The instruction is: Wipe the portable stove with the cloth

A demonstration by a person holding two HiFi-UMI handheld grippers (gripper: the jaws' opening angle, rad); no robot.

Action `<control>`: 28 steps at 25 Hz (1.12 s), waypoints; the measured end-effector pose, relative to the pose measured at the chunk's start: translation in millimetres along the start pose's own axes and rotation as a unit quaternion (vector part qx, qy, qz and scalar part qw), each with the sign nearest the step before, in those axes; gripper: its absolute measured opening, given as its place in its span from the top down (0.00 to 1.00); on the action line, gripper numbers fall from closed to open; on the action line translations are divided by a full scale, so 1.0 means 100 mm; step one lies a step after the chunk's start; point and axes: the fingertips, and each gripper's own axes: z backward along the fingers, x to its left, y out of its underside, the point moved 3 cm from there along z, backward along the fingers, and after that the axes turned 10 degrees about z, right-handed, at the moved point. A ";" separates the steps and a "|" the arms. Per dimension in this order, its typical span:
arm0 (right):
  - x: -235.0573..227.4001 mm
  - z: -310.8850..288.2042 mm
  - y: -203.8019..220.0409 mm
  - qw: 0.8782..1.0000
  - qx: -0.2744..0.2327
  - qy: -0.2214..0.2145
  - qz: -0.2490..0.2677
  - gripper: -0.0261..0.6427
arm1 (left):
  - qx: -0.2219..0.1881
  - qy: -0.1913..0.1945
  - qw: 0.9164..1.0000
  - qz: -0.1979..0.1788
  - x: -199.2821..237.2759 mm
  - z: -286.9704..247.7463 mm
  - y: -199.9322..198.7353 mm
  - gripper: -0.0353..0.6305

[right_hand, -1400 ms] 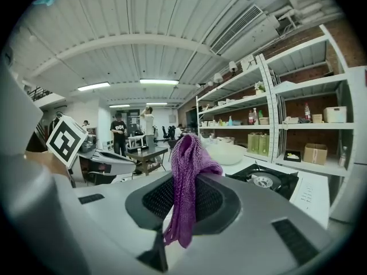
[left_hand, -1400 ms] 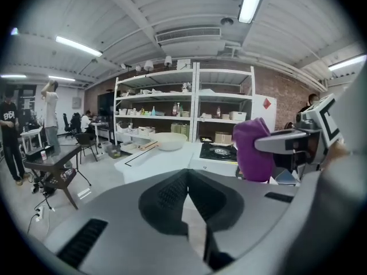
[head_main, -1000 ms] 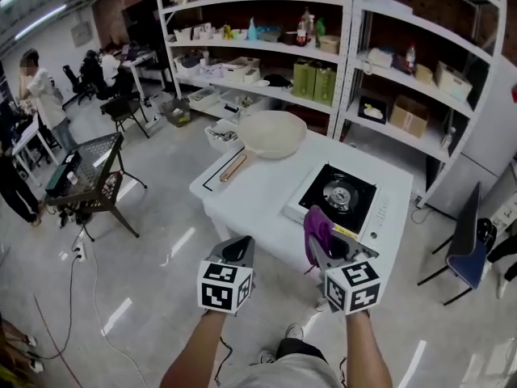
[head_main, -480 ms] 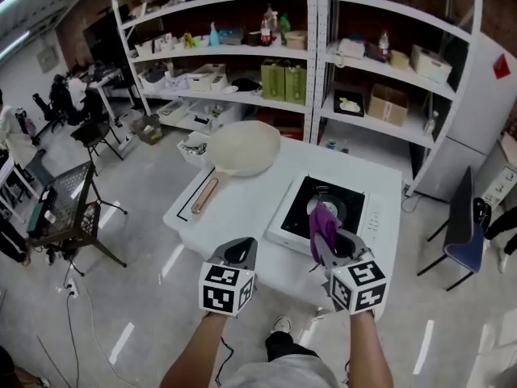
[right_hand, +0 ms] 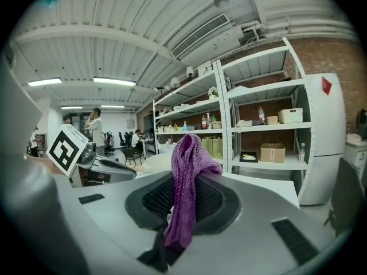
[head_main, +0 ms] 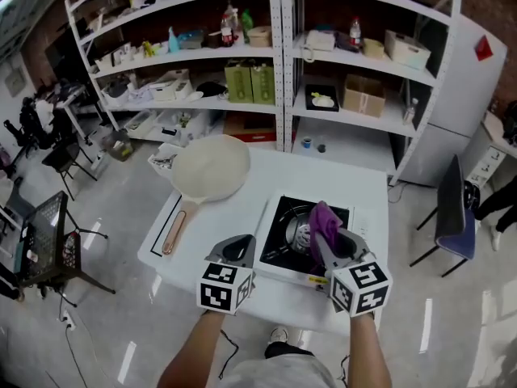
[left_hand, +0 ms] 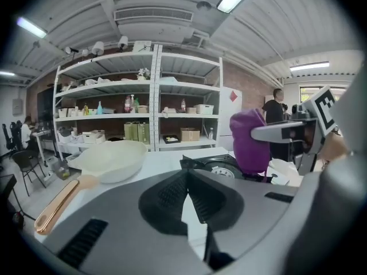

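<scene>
The right gripper (head_main: 329, 242) pinches the purple cloth (head_main: 325, 219) above the stove (head_main: 284, 245); the left gripper (head_main: 236, 250), closed and empty, hovers at its nine o'clock.

The worktop (head_main: 242, 204) stands mid-floor. On it the stove (head_main: 284, 221) sits toward 4 o'clock, near the front edge. The pan (head_main: 210, 166) lies at 10 o'clock, its handle (head_main: 174, 231) running toward 7 o'clock. The right tongs (head_main: 329, 241) hang over the stove's front half. The cloth (head_main: 325, 219) is between their jaws, above the burner (head_main: 300, 234). The left tongs (head_main: 238, 245) are at 6 o'clock over the worktop's front edge, just left of the stove, jaws together. Shelves (head_main: 283, 71) stand behind the worktop at 12 o'clock. On the floor a chair (head_main: 448, 217) stands at 3 o'clock and a rack (head_main: 40, 245) at 9 o'clock.
</scene>
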 end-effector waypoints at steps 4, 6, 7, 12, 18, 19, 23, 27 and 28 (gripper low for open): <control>-0.16 -0.04 -0.01 1.000 -0.004 0.016 -0.006 0.87 | 0.001 0.015 1.000 -0.005 -0.01 -0.21 -0.11 0.94; -0.20 -0.04 -0.01 1.000 -0.001 0.023 -0.010 0.87 | 0.005 0.022 1.000 -0.006 -0.03 -0.27 -0.12 0.94; -0.21 -0.03 0.00 1.000 0.000 0.025 -0.013 0.87 | 0.009 0.026 1.000 -0.008 -0.04 -0.29 -0.11 0.94; -0.15 -0.03 0.02 0.999 0.006 0.037 -0.016 0.87 | 0.020 0.043 0.999 -0.010 -0.02 -0.34 -0.06 0.94; 0.09 0.10 -0.01 0.998 0.001 0.063 -0.025 0.87 | 0.030 0.074 0.997 -0.020 0.01 -0.23 0.04 0.94; 0.15 0.12 0.00 0.998 0.000 0.064 -0.027 0.87 | 0.032 0.078 0.996 -0.021 0.02 -0.20 0.07 0.94; 0.47 0.15 0.04 0.998 0.001 0.058 -0.033 0.87 | 0.030 0.086 0.995 -0.025 0.08 -0.08 0.16 0.94; 0.85 0.11 0.13 0.998 0.011 0.048 -0.031 0.87 | 0.032 0.092 0.995 -0.026 0.17 0.09 0.26 0.94; 0.94 0.09 0.16 0.998 0.012 0.045 -0.031 0.87 | 0.035 0.093 0.995 -0.027 0.20 0.12 0.29 0.94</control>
